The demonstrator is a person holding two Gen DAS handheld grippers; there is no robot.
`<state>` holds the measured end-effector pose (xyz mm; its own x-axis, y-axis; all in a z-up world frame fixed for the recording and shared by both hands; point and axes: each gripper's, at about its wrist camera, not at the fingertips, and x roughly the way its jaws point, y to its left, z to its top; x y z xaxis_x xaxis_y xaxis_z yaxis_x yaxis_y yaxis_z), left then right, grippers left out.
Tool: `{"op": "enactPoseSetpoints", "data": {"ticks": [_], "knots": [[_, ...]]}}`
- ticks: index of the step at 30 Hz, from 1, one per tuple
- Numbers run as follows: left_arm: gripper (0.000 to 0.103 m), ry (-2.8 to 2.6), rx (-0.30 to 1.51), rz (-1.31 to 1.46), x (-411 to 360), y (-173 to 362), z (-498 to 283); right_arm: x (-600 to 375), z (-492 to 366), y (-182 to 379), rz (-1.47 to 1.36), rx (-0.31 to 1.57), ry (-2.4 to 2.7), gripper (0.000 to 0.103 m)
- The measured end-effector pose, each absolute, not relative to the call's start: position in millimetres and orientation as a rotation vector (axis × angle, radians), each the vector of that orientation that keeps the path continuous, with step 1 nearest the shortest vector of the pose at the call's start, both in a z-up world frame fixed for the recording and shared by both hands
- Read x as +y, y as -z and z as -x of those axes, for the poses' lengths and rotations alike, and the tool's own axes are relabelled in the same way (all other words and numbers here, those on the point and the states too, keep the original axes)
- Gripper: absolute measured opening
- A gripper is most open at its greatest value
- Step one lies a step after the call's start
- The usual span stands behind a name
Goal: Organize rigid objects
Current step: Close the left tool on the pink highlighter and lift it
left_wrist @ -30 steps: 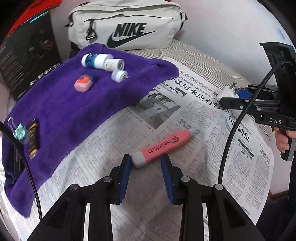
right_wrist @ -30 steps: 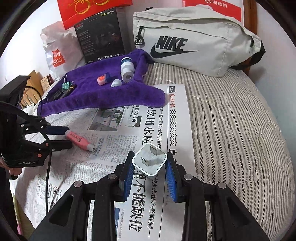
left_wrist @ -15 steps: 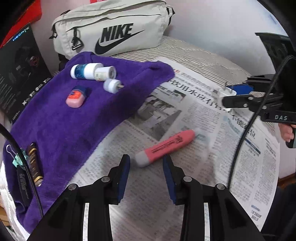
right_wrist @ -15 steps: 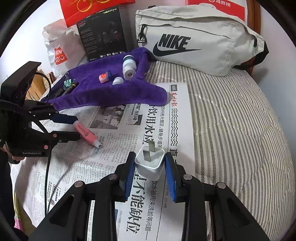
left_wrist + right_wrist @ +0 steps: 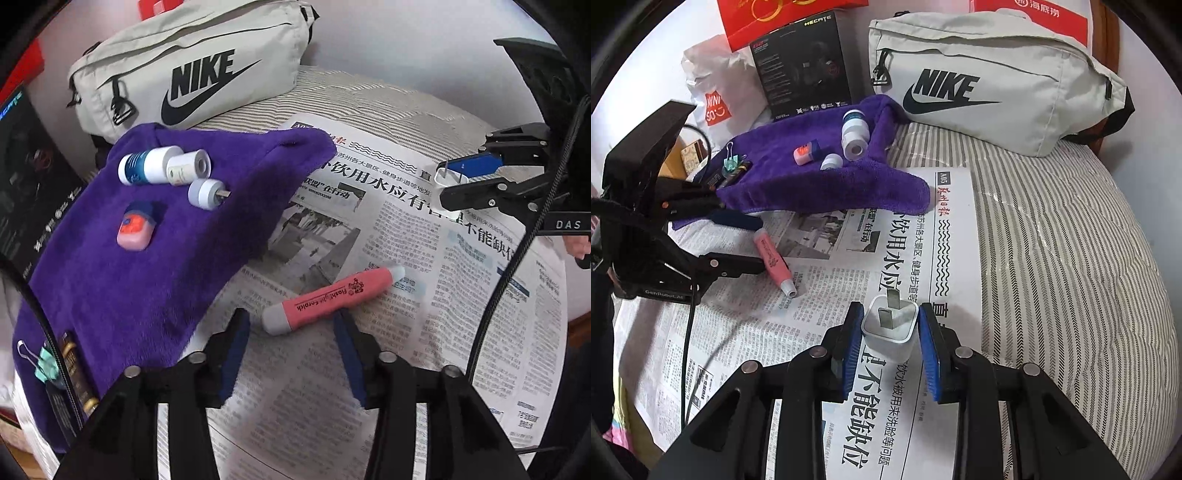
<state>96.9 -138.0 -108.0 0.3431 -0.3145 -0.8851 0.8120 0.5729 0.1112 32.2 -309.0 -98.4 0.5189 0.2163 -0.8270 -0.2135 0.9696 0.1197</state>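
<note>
A pink highlighter pen lies on the newspaper, its grey end between the tips of my open left gripper, which does not grip it; it also shows in the right wrist view. My right gripper holds a white plug adapter between its blue pads, prongs up, just above the newspaper; a small gap shows at the right pad. A purple towel carries small bottles, a white cap and a pink eraser.
A grey Nike bag lies at the back on the striped bedspread. A black box and red bags stand behind the towel. A binder clip and a dark tube lie at the towel's near end.
My left gripper has opened wider and let go of the pink pen, which now lies on the newspaper. My right gripper has turned the white adapter upright and lowered it.
</note>
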Motion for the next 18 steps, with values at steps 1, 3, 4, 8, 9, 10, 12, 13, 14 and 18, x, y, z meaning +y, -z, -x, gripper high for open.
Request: {"op": "enactPoseSetpoints", "data": {"ticks": [1, 3, 4, 8, 9, 10, 12, 13, 14, 18], "knots": [[0.047, 0.796, 0.959, -0.610, -138.7, 107.9, -98.0, -308.8, -32.4, 99.3, -0.001, 0.995, -0.258, 0.030], [0.047, 0.790, 0.957, -0.598, -137.5, 107.7, -97.0, -309.2, -31.9, 100.7, -0.003, 0.994, -0.261, 0.030], [0.047, 0.788, 0.955, -0.588, -135.7, 107.9, -96.5, -309.8, -32.4, 101.1, -0.007, 0.994, -0.262, 0.030], [0.032, 0.786, 0.965, -0.537, -127.2, 107.4, -95.6, -308.5, -33.7, 103.0, 0.001, 1.006, -0.259, 0.030], [0.032, 0.776, 0.960, -0.548, -126.5, 106.9, -95.9, -308.1, -33.9, 103.8, 0.007, 1.009, -0.258, 0.030], [0.031, 0.776, 0.943, -0.567, -126.5, 105.8, -95.2, -307.3, -34.1, 104.7, 0.013, 1.013, -0.257, 0.030], [0.032, 0.799, 0.895, -0.623, -130.9, 102.7, -87.7, -306.7, -34.0, 107.2, 0.017, 1.020, -0.258, 0.030], [0.032, 0.803, 0.883, -0.647, -134.1, 101.6, -84.5, -307.1, -33.8, 108.1, 0.013, 1.022, -0.259, 0.030], [0.035, 0.816, 0.876, -0.669, -137.1, 100.9, -81.3, -307.7, -33.7, 108.8, 0.008, 1.021, -0.260, 0.030], [0.053, 0.855, 0.826, -0.755, -151.7, 98.7, -70.5, -308.8, -34.1, 108.2, 0.004, 1.022, -0.268, 0.030]]}}
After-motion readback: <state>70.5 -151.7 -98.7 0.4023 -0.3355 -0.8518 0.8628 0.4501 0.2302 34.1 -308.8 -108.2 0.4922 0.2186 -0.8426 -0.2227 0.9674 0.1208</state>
